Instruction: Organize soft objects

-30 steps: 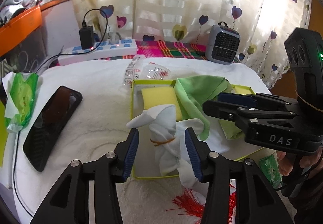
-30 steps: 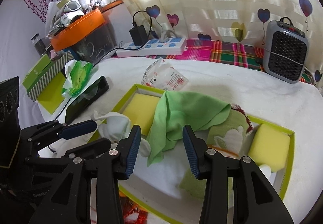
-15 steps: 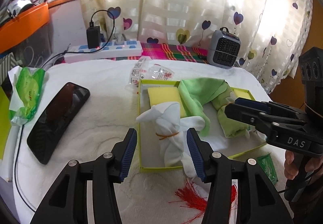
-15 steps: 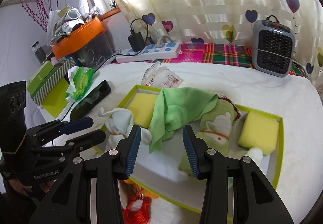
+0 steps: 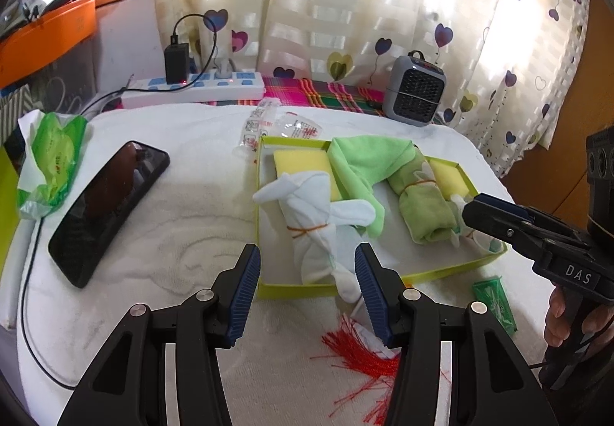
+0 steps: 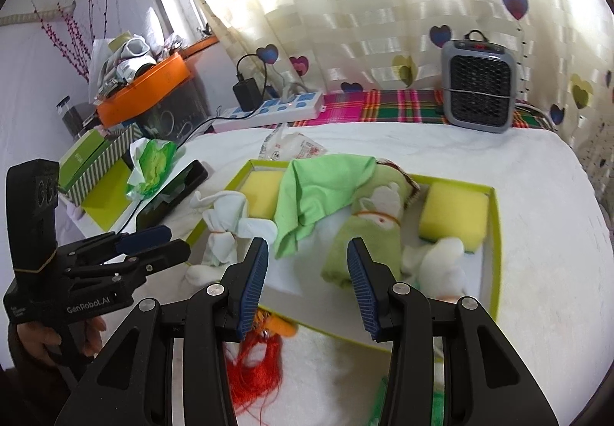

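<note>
Soft cloth bundles fill a yellow-green tray (image 5: 441, 274) on the towel-covered table: a white rolled cloth (image 5: 312, 222) tied with a rubber band overhangs the tray's near-left edge, a green cloth (image 5: 360, 165) drapes mid-tray, and a green rolled towel (image 6: 364, 234) lies toward its right end by a yellow sponge (image 6: 453, 213). The left gripper (image 5: 307, 290) and right gripper (image 6: 307, 282) hover short of the tray's near edge, jaws apart and empty, apparently lined up on their bundles.

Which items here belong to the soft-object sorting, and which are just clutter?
Job: lime-green tray, white tied cloth, green cloth, rolled green towel, yellow sponges.

Clutter: phone, power strip, small heater, red tassel.
</note>
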`<state>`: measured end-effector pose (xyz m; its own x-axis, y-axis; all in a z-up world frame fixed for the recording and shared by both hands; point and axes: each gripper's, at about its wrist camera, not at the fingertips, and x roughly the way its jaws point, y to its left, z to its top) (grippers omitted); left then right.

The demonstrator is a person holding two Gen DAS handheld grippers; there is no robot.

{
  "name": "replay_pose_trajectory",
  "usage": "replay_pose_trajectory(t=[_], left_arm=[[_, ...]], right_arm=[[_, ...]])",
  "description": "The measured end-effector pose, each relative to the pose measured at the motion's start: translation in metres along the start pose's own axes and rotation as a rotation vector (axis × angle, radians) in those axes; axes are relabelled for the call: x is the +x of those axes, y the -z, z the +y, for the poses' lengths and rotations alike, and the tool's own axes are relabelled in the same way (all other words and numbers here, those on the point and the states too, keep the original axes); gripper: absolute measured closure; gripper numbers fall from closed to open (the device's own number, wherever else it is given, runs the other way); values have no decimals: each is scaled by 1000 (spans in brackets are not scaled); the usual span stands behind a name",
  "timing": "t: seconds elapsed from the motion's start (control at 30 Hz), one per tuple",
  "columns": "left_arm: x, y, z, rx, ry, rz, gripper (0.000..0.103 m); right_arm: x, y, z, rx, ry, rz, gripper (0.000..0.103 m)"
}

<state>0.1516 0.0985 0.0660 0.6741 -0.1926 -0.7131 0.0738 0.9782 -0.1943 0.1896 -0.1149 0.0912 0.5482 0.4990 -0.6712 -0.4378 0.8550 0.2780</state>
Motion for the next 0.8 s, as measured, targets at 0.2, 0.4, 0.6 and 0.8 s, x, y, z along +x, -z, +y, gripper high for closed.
replay_pose_trajectory(t=[0.2,0.4,0.6,0.8], left_arm=[[-4,7,-3,2,12,2,53],[-6,15,-4,-5,28,7,53],[-6,21,-6,-8,46,12,53],[-7,28,-7,-11,58,18,53]], right_arm=[[-18,17,-10,46,40,-31,59],[-35,38,-29,107,102,-45,58],[-48,61,-41,145,148,-40,48],[-52,78,-41,157,199,-34,41]])
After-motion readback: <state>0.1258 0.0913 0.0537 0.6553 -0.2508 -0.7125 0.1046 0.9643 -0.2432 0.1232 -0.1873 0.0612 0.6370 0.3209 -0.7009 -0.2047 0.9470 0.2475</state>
